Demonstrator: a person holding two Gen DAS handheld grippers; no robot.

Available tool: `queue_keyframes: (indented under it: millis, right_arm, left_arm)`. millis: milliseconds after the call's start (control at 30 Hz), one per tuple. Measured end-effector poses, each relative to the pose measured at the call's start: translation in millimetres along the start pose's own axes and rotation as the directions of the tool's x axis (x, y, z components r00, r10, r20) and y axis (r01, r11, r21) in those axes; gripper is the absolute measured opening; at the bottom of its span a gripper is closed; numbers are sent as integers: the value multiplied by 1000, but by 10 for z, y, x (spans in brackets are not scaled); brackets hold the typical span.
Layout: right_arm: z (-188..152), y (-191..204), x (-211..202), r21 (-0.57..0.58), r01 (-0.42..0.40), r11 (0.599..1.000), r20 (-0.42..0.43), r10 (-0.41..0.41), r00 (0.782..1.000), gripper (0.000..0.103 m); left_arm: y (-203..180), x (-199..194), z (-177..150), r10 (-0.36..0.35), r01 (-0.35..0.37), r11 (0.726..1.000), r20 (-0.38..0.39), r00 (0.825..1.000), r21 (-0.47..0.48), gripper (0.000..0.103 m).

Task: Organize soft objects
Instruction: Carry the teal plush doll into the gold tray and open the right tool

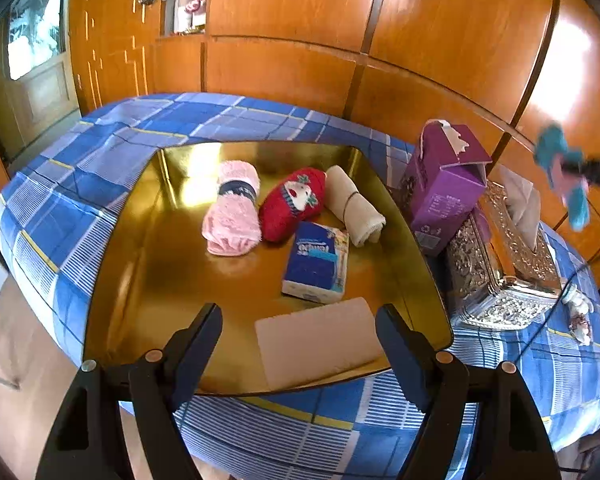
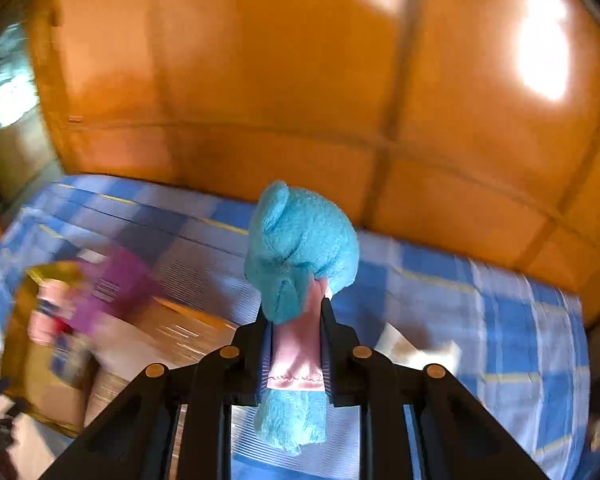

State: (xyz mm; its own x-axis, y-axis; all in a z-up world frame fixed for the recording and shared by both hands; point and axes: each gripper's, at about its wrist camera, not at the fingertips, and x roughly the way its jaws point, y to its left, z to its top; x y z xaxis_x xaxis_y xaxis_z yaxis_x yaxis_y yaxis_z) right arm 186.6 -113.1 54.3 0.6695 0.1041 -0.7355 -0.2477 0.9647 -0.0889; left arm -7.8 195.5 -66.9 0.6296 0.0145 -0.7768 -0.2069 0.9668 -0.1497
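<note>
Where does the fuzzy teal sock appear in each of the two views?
Left wrist view: the teal sock is at the far right edge, in the air above the table, blurred.
Right wrist view: the teal sock is at the centre, pinched between the right gripper's fingers.
Shared landmark: the purple box.

Left hand-held gripper [image 1: 299,330]: yours shows two matte black fingers, wedge-shaped and tapering towards the tips.
Left pivots: you can see four round pins, two copper-toned on the inner links, the outer ones paler and silvery.
Left frame: black angular arms with triangular cut-outs flank the fingers.
Right hand-held gripper [image 2: 296,312]: yours has the same black build, with flat inner faces.
Right pivots: four round brass-coloured pins sit in a row across your black linkage.
Right rails: pale metallic strips run beneath your fingers.
</note>
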Motion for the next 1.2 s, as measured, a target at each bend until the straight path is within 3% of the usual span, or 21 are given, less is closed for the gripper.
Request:
queue_keyframes:
  millis: [167, 300, 400, 467, 533, 667, 800, 867, 933, 1200]
  right_arm:
    - [178, 794, -220, -117, -219, 969, 31, 224, 974, 20]
    - [17, 1366, -209, -160, -395, 905, -38, 394, 918, 20]
    - [-224, 1737, -62, -160, -513, 844, -115, 500, 858, 20]
    - [-340, 1896, 51, -151, -542, 826, -151, 523, 839, 20]
    - [-513, 2066, 226, -125, -588, 799, -208, 559, 803, 20]
    - [-718, 2358, 488, -108, -620, 777, -275, 576, 770, 22]
    - [-867, 2596, 749, -175, -564, 807, -316, 496, 809, 29]
    - [-920, 2623, 774, -202, -541, 816, -322, 467, 824, 39]
    - [-949, 2600, 770, -196, -545, 815, -326, 470, 821, 43]
    - [-969, 2407, 512, -216, -482, 849, -232, 435, 870, 46]
  left_arm:
    - [108, -23, 2, 26, -26, 1000, 14, 1000, -16, 79]
    - [224, -18, -9, 42, -42, 998, 13, 999, -38, 79]
    - [319, -40, -4, 58, -57, 997, 25, 998, -60, 79]
    - [407, -66, 13, 72, -69, 994, 36, 997, -84, 79]
    - [508, -94, 36, 87, -81, 990, 49, 995, -114, 79]
    - [665, -104, 47, 108, -99, 983, 54, 993, -154, 79]
    - [659, -70, 19, 109, -102, 983, 42, 993, -149, 79]
    - [621, -60, 10, 105, -98, 985, 42, 994, -143, 79]
    - [578, -47, -2, 102, -96, 987, 40, 994, -126, 79]
    - [473, -107, 2, 95, -88, 991, 61, 994, -102, 79]
